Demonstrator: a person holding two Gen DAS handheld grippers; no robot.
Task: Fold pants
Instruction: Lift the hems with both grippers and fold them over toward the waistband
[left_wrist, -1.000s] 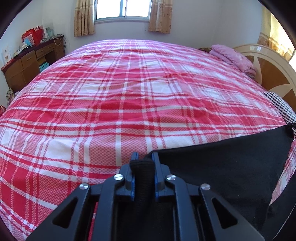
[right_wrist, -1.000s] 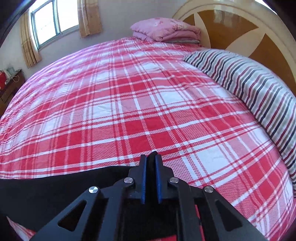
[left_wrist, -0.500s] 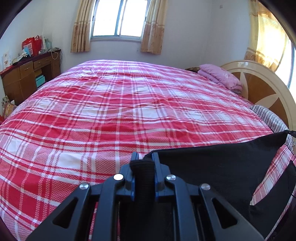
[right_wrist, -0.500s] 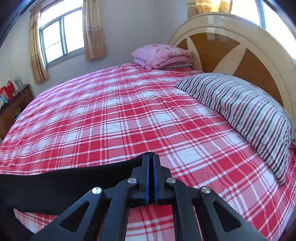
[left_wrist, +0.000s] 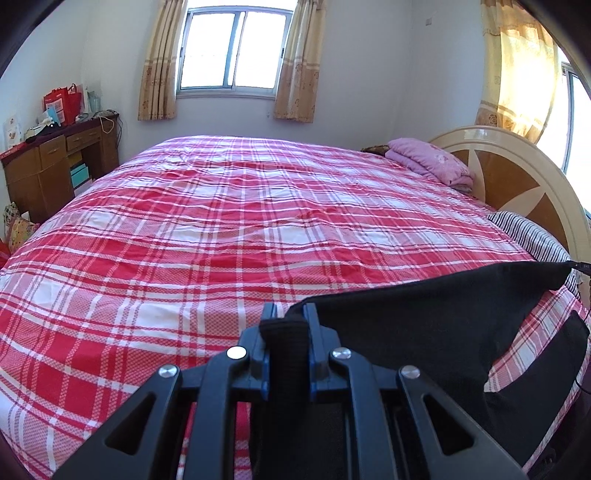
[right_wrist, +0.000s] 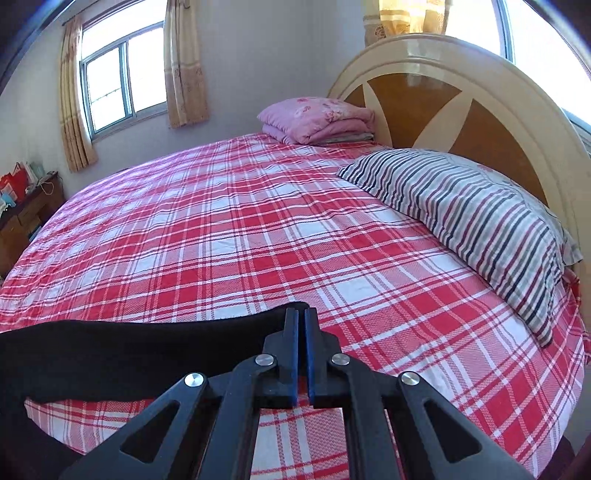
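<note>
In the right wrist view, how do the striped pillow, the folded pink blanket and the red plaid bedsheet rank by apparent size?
1. Red plaid bedsheet
2. Striped pillow
3. Folded pink blanket; it lies farther away, so its true size is unsure.

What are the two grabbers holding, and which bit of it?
Both hold the black pants. The left gripper pinches a bunched fold at one end of the top edge; the right gripper is shut on the other end.

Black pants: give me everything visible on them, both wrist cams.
The pants are plain black, matte, soft knit-looking cloth. They hang stretched between the left gripper, shut on a thick bunched fold, and the right gripper, shut on a thin edge. The top edge runs taut and slightly sagging; the rest drapes down over the red plaid bedspread. Waistband and legs can't be told apart.
</note>
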